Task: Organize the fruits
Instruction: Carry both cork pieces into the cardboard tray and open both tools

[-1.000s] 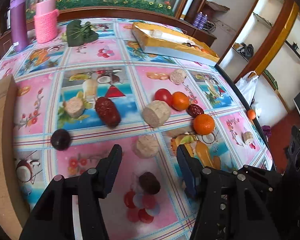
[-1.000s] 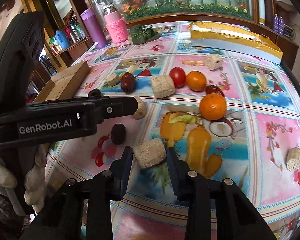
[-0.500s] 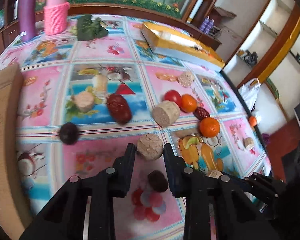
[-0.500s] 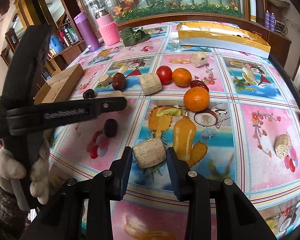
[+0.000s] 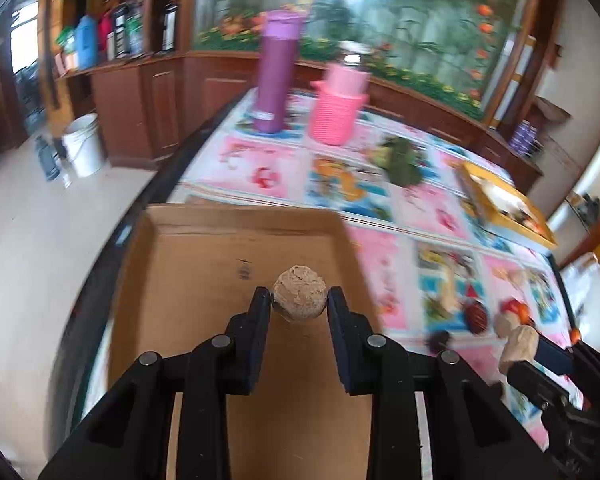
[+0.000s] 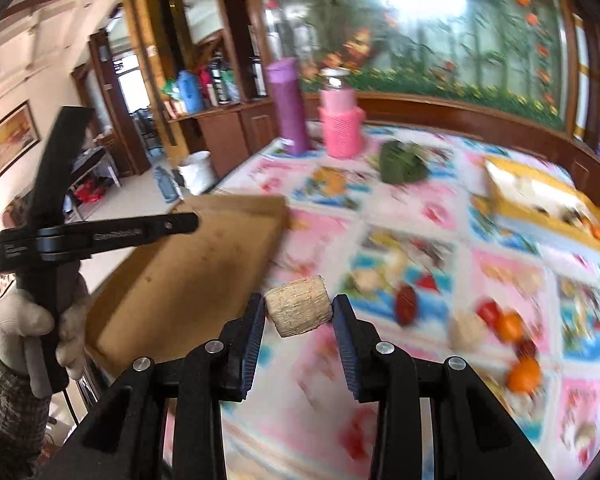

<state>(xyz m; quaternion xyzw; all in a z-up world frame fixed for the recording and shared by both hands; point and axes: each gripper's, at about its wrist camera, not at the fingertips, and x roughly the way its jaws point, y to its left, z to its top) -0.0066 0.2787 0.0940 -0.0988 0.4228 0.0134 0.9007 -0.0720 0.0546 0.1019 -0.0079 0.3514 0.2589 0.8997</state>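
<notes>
**Two tan chunks lifted over box and table**

We see a table [image 5: 260, 168] under a bright fruit-print cloth, with a shallow cardboard box [image 5: 204, 256] at its near left edge. Our left gripper [image 5: 299, 300] clamps a round tan chunk [image 5: 300, 297] at its fingertips, above the box floor. Our right gripper [image 6: 299, 312] pinches a ribbed tan cylinder [image 6: 299, 311] crosswise between its tips, over the cloth just beside the box.
</notes>
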